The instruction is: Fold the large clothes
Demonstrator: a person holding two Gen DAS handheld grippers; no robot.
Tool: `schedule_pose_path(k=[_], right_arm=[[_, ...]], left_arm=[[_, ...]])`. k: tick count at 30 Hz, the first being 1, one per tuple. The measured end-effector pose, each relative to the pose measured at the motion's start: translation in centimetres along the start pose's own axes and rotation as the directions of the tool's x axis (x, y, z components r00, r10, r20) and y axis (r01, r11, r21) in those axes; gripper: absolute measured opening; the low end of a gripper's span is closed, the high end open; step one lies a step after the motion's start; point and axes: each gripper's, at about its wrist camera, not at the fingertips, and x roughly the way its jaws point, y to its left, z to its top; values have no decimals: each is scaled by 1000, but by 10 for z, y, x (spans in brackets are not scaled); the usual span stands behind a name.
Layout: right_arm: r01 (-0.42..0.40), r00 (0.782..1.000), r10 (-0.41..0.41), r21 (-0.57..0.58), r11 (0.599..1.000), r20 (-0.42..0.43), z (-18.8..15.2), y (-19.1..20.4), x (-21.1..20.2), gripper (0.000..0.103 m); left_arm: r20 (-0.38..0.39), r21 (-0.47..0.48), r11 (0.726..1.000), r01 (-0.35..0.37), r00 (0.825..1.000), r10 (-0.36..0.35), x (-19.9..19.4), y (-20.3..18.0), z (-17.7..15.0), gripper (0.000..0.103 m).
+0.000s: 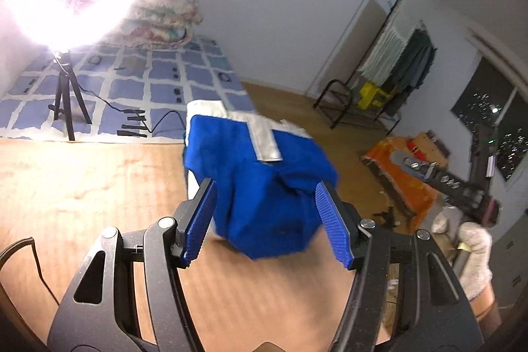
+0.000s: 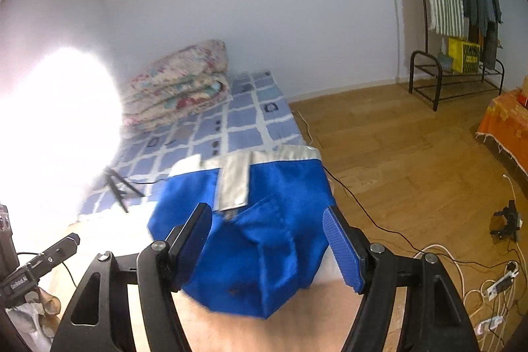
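Your left claw (image 1: pixel 265 220) is wide open w/ the folded blue garment (image 1: pixel 260 187) between its fingers, not gripped. Your right claw (image 2: pixel 269 248) is wide open too, same garment (image 2: pixel 254 240) lying on the worktop (image 1: pixel 82 187), grey band (image 2: pixel 234 183) on the bed (image 2: pixel 231 127) side

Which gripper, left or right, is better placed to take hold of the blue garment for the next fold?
Probably the right gripper: it is open and the blue garment fills the space between its fingers. The left gripper is open too, but there the cloth sits more off-centre. The difference is small.
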Motion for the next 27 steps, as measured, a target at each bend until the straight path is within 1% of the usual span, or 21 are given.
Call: schedule_pose_path(k=[3,4,6,9,12,15,21,22,24,27], right_arm=[[8,1000,-7,-37,999,22,-6,20,-40,72],[5,1000,-4,-44,999,27,-7,24,-49,72],[-3,999,6,-58,998,50,-14,38,-78,72],[-20,997,24,-64,998,74,-27,54,-108,72],[-24,995,31,-70,997,97,-46,71,-140,72],[-48,992,56,-77,996,112,-73,87,-168,72],[-70,989,81,-87,994,123,-121,110,-197,72],[-66,989,76,-87,994,127,-131,113,-200,73],[-54,990,65,-89,995,126,-147,119,-202,78],[-45,990,57,-90,995,128,-169,126,-207,78]], left_arm=[[33,21,1000,16,999,-17,-48,-13,-4,64],[46,35,999,24,999,-26,-71,-19,-8,64],[65,61,998,8,998,-12,-101,-26,-15,64],[88,88,996,8,996,-16,-144,-34,-31,64],[106,105,995,-1,994,-10,-183,-38,-52,64],[119,133,990,-35,993,19,-217,-43,-77,64],[128,168,983,-79,990,58,-257,-45,-123,65],[129,171,981,-87,990,66,-262,-45,-131,66],[130,179,979,-99,989,76,-268,-44,-144,71],[133,188,975,-117,987,93,-277,-44,-163,72]])
